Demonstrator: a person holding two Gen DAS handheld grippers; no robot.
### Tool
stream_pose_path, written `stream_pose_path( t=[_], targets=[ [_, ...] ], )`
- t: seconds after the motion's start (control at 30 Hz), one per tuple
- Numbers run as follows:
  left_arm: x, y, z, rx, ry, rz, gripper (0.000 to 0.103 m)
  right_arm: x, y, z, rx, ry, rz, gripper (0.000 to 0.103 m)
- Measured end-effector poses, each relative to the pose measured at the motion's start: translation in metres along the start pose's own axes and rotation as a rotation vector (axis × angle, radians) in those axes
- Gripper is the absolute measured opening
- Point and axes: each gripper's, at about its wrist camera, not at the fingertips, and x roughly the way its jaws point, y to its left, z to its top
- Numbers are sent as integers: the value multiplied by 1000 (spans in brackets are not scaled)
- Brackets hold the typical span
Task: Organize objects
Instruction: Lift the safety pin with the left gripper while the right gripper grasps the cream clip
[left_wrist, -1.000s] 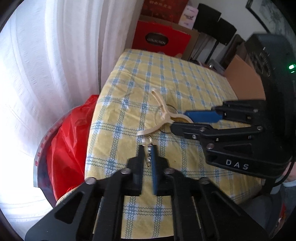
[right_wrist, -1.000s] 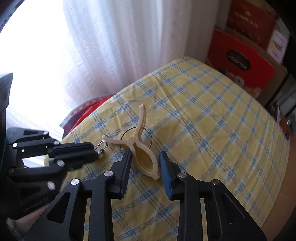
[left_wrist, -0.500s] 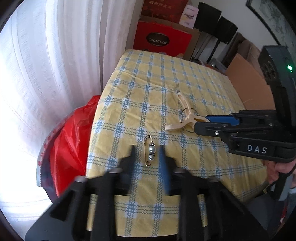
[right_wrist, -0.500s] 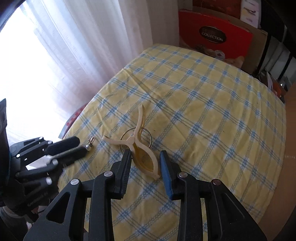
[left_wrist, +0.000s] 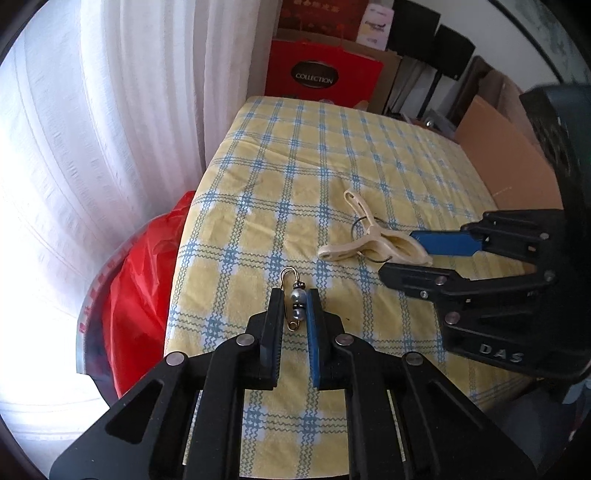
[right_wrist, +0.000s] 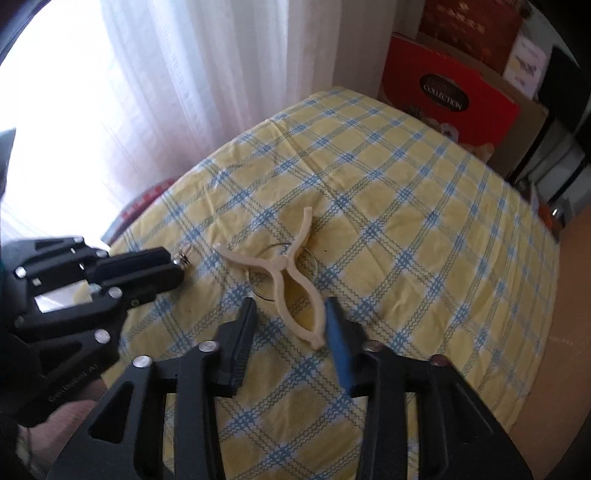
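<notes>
**A:** Start with the tools. What are the two grippers doing?

**B:** The left gripper (left_wrist: 293, 301) points steeply down at the tablecloth (left_wrist: 332, 155). Its jaws have just been closing and now stand narrow, pinched on a gold safety pin (left_wrist: 295, 301) strung with silvery beads. The pin's looped end pokes out beyond the fingertips.

**A:** And the right one?

**B:** The right gripper (right_wrist: 291, 325) has also just been closing. Its jaws straddle the wide end of a cream plastic clothes peg (right_wrist: 291, 273), with the blue pad against one side. The black finger (right_wrist: 242, 332) stands apart from the other side, so the peg is not clamped.

**A:** Where do these things lie?

**B:** Both are on the yellow and blue checked tablecloth, near its front edge. The peg lies flat over a thin metal ring (right_wrist: 264, 291), just right of the pin.

**A:** What surrounds the cloth?

**B:** A white curtain (left_wrist: 110, 147) hangs to its left, with a red plastic bag (left_wrist: 144, 288) below the cloth's left edge. A red box (left_wrist: 321, 74) marked COLLECTION stands behind its far end, and brown cardboard (left_wrist: 506, 162) leans at its right.
</notes>
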Motion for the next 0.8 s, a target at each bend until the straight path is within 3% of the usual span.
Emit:
stream_pose_path(
  t=[0.07, 0.13, 0.37, 0.6, 0.7, 0.77, 0.8],
  targets=[
    [-2, 3, 0, -19, -3, -24, 9, -2, 2, -1, -1, -10, 4, 25],
    [-6, 4, 2, -33, -14, -38, 0, -8, 0, -2, 24, -33, 28, 25],
    [-13, 5, 6, -36, -22, -40, 0, -28, -15, -5, 94, -71, 52, 25],
    [-27, 16, 11, -94, -33, -106, 0, -61, -22, -10, 140, -130, 89, 25],
    [-29, 15, 12, -88, -19, -93, 0, -71, -24, -12, 151, -143, 99, 25],
    [-25, 14, 10, -98, -10, -77, 3, -73, -25, -14, 160, -145, 102, 25],
    [-22, 14, 9, -107, 1, -70, 10, -71, -26, -14, 164, -145, 103, 25]
  ],
)
